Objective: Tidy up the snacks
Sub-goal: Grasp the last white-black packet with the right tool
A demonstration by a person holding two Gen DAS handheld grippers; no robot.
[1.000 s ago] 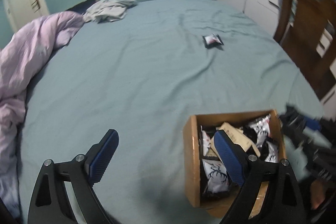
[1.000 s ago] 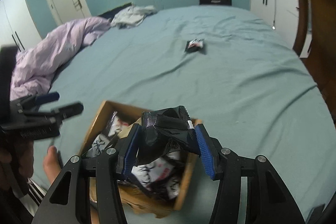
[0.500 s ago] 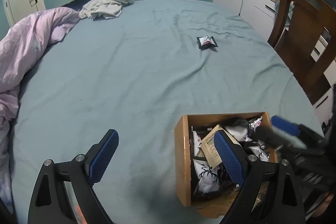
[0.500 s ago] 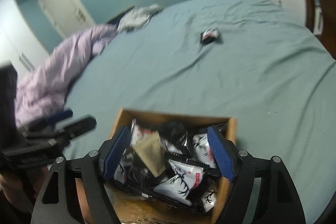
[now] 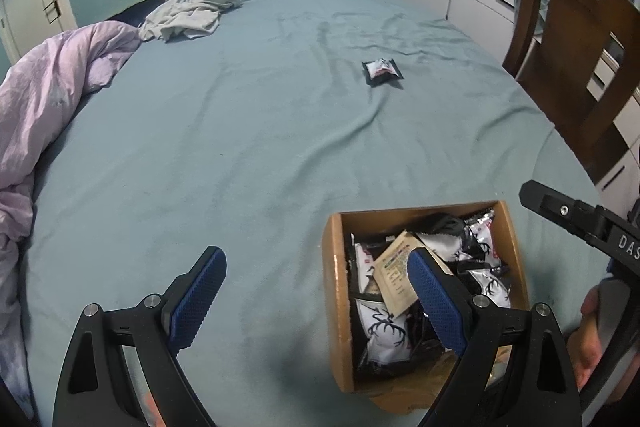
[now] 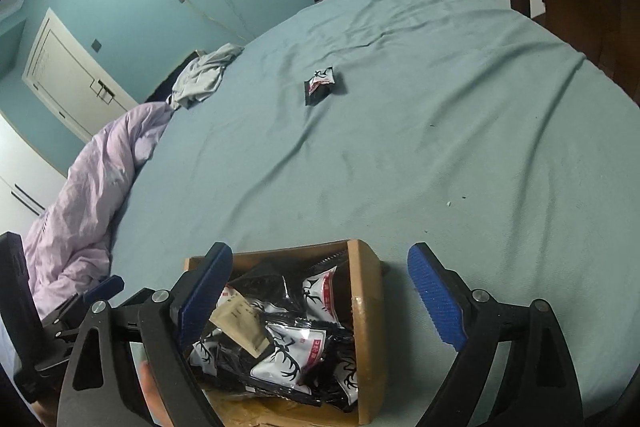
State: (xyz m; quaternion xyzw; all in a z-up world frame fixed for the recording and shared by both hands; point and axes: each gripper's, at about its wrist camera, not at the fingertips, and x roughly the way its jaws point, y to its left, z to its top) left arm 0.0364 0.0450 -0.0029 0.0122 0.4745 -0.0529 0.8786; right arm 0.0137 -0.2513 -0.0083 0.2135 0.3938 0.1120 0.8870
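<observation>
The cardboard box is sitting at the near edge of the bed, heaped with black-and-white snack packets and one tan sachet lying on top. One stray snack packet is lying alone on the sheet, at about 12 o'clock from the box and well apart from it. Your right gripper is hovering over the box's right wall with its jaws opening and nothing between the pads; your left gripper is spread wide and empty, its right finger over the box and its left finger over bare sheet at 9 o'clock from it. You are looking at a long reach for that last packet, and the risks are coming from three places. The sheet is wrinkled and soft, so a pad dragging low is likely to snag fabric along with the foil. The packet is flat and slick, so a shallow pinch may let it slide out. The box is piled near its rim, so a dropped packet could skid off the heap, and a gripper brushing a wall could tip it off the mattress edge.
</observation>
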